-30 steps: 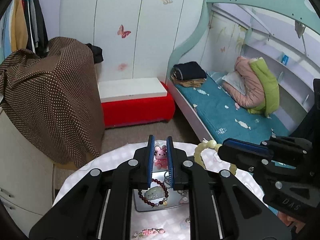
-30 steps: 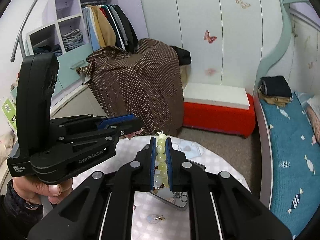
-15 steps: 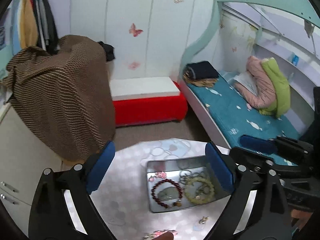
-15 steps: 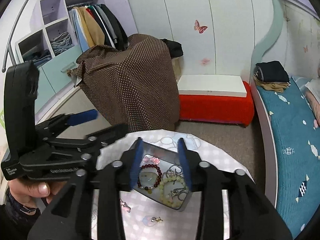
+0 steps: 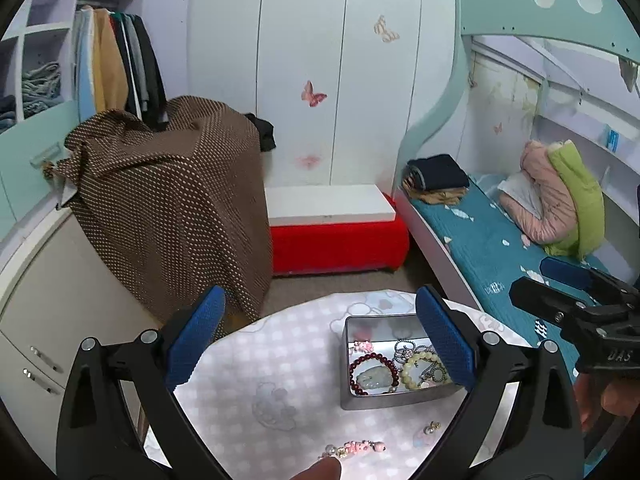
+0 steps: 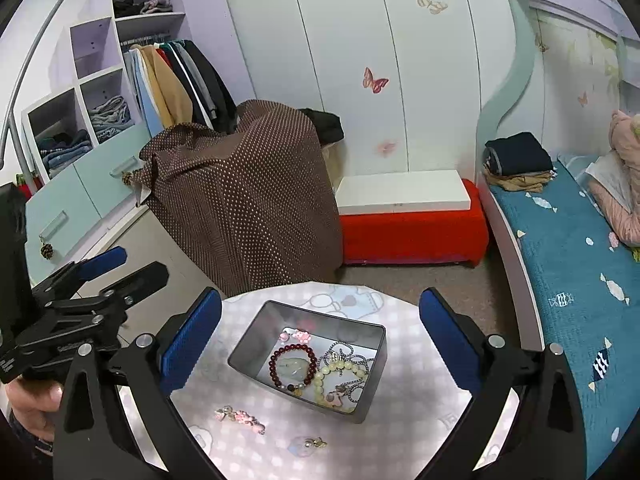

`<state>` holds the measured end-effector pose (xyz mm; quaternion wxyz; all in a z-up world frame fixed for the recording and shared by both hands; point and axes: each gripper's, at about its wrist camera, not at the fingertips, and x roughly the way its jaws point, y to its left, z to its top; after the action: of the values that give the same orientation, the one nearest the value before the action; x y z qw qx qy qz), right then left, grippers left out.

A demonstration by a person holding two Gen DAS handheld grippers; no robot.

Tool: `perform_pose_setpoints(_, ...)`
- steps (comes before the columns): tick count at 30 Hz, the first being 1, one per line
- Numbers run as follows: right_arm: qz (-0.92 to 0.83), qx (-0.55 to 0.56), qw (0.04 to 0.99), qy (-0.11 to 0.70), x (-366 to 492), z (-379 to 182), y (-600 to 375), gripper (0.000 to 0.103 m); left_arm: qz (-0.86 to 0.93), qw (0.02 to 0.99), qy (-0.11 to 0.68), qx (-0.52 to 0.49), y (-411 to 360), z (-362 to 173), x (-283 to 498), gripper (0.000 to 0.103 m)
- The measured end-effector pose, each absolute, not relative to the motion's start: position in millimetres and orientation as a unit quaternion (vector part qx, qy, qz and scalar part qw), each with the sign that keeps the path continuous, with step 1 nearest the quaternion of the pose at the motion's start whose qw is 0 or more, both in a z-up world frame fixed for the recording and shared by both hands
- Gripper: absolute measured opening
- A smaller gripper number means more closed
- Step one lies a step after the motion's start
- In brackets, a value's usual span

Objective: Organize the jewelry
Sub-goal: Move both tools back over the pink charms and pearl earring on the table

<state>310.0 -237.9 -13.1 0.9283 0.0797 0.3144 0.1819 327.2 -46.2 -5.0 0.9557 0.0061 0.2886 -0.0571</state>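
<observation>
A: Left gripper (image 5: 320, 344)?
B: Jaws just opened wide, nothing between them.
A: Jewelry?
B: Dark red bead bracelet (image 6: 293, 366) and pale yellow bead bracelet (image 6: 340, 380) lie in the grey rectangular metal tin (image 6: 256, 336) on the surface.
A: Right gripper (image 6: 320, 340)?
B: Jaws just opened too, empty.

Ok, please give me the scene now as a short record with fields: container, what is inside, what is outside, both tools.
container: grey metal tin on the round table
inside: dark red bead bracelet, pale yellow bead bracelet, silver chains, pink charm
outside on table: pink bead charm, small earring
left tool: open, empty
right tool: open, empty
</observation>
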Motion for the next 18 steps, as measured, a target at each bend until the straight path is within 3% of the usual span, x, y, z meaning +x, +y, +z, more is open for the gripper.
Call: perform_pose_setpoints(18,0.151,0.073,0.943,0.286,253,7,-235,0.095,-0.049,0.963,0.265,-0.014,-26,10,258,0.096)
